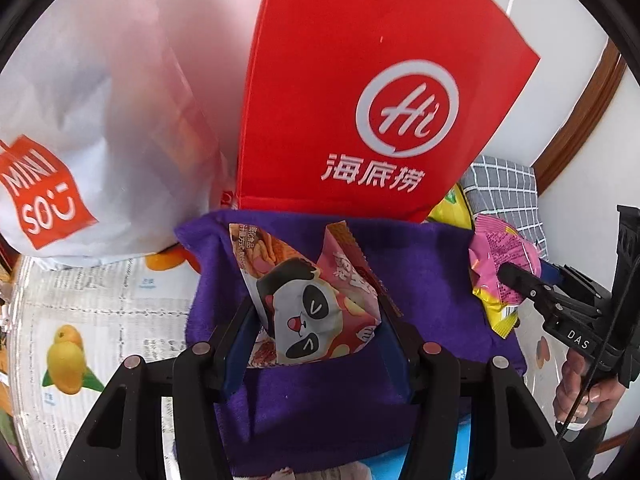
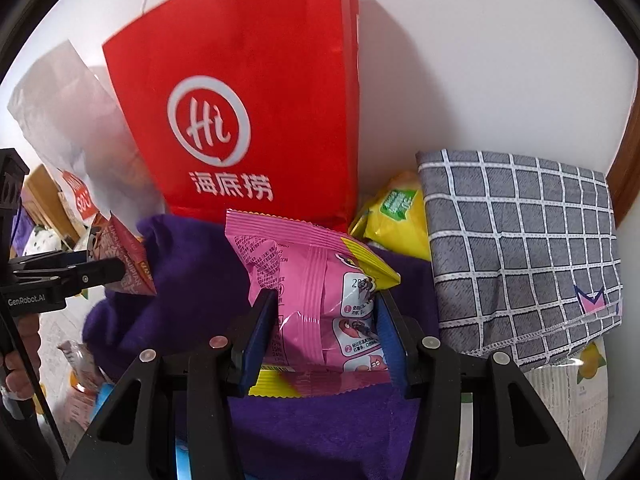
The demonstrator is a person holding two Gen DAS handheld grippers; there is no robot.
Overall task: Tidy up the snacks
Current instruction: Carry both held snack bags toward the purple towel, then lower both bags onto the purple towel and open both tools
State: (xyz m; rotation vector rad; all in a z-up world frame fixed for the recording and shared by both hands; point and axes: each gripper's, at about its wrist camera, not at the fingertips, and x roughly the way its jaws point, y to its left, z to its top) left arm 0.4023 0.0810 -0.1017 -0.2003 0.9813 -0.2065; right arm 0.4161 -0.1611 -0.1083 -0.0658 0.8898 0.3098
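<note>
Glossy snack packets (image 2: pixel 320 292) – fuzzy purple cloth (image 2: pixel 192 272)

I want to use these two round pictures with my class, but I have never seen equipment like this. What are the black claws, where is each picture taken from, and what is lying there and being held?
There is no robot here: a person holds a two-finger gripper in each hand, and a fisheye camera on each looks along its fingers, hence the round, bent pictures. The left gripper is closed on a panda snack packet; its view also shows the person's right hand at the edge. The right gripper is closed on a pink snack packet. Both packets hang above a purple cloth. Behind it stand a red paper bag and a white bag. A grey checked cloth and a yellow packet lie to the right, on a fruit-printed table cover.
</note>
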